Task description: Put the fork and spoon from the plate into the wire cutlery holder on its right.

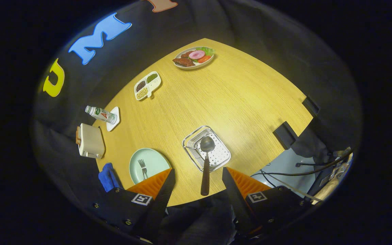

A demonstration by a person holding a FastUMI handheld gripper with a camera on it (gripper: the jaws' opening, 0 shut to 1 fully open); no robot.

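The left finger (155, 185) covers the near rim of the plate (151, 160). The spoon (205, 163) hides part of the wire cutlery holder (216, 154). Whether the spoon touches either finger is unclear.

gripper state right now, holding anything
Gripper: open, fingers wide apart and touching nothing; the spoon lies between them, its bowl in the wire holder.
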